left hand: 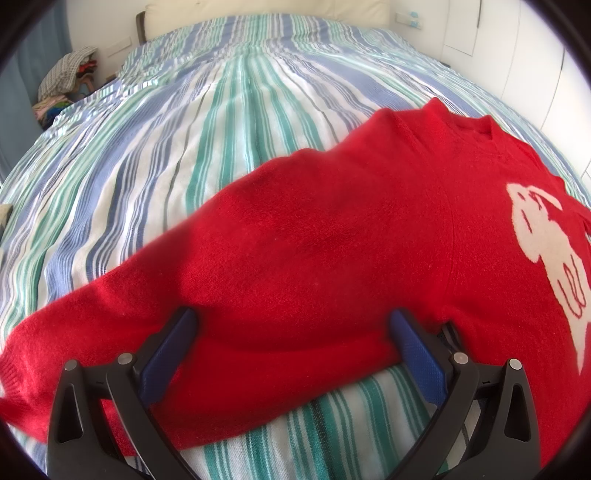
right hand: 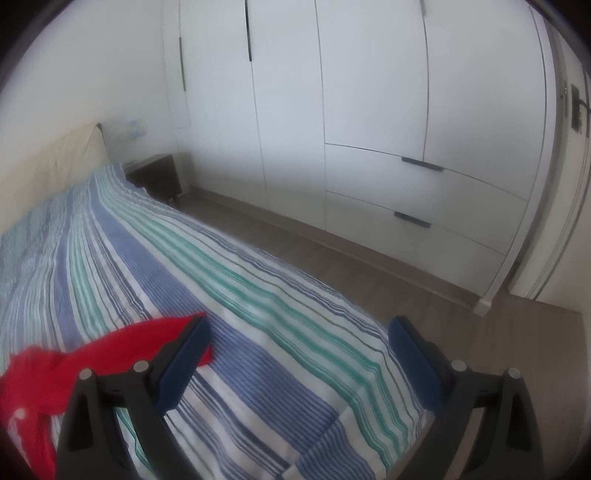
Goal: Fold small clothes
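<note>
A small red sweater (left hand: 332, 236) with a white animal motif (left hand: 546, 258) lies spread on the striped bedspread (left hand: 192, 147). Its left sleeve (left hand: 110, 332) stretches toward the lower left. My left gripper (left hand: 293, 321) is open, its blue-padded fingers (left hand: 170, 354) straddling the sleeve near the armpit, low over the cloth. In the right wrist view, my right gripper (right hand: 299, 328) is open above the bedspread (right hand: 258, 314) near the bed's right edge, holding nothing. A red sweater part (right hand: 74, 365) shows at the lower left, beside the left finger (right hand: 184, 362).
A pile of clothes (left hand: 66, 81) sits beside the bed at the far left. A cream headboard (left hand: 266, 14) is at the back. White wardrobe doors and drawers (right hand: 369, 129), a dark nightstand (right hand: 155, 177) and wooden floor (right hand: 406, 295) lie right of the bed.
</note>
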The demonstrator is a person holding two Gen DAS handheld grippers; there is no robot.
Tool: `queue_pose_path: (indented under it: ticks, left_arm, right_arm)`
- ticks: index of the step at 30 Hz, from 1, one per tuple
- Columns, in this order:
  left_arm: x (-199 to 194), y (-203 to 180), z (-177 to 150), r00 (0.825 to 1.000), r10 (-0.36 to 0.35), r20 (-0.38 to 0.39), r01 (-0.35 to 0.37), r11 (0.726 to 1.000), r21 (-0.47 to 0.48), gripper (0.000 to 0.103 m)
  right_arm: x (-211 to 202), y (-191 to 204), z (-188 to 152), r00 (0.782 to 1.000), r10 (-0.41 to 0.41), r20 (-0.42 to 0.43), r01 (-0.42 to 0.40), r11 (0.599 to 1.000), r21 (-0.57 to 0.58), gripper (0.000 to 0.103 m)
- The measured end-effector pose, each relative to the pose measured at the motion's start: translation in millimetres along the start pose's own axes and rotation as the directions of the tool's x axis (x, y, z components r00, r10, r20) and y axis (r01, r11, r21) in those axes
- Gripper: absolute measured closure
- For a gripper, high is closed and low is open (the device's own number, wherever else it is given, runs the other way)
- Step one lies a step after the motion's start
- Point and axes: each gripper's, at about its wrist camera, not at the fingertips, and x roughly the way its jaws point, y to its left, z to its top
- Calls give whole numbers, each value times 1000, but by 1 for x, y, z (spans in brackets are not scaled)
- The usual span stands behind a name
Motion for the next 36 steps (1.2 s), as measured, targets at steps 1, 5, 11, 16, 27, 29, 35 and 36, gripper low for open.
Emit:
queue_pose_path:
  ticks: [1,5,11,16,27,29,35,36]
  left_arm:
    - [0,0,0,1000,0,0,0,1000,0,0]
    - [0,0,0,1000,0,0,0,1000,0,0]
    - [0,0,0,1000,0,1,0,1000,0,0]
    - [0,0,2,1000,1,0,-1,1000,1,0]
    - [0,0,1,1000,1,0,-1,1000,1,0]
    - [0,0,1,1000,1,0,-1,1000,1,0]
    - [0,0,1,1000,1,1,-1,1000,1,0]
    - [0,0,1,1000,1,1,-1,1000,1,0]
  right_arm:
    - [0,-1,0,1000,1,1,-1,1000,3,7]
    - [2,1,0,1000,1,-6,-1,1000,-2,7]
    - [-2,10,-1,1000,28,10,-27,998,-49,7]
    - [-3,2,-2,998,57,15,-57,998,-23,7]
    - [-4,12,-2,996,89,26,-87,993,-83,7]
    - [-4,15,-2,995,95,25,-92,991,-101,7]
    - [-5,19,-2,995,97,28,-93,989,-115,7]
    - [-4,19,-2,995,96,27,-93,989,-117,7]
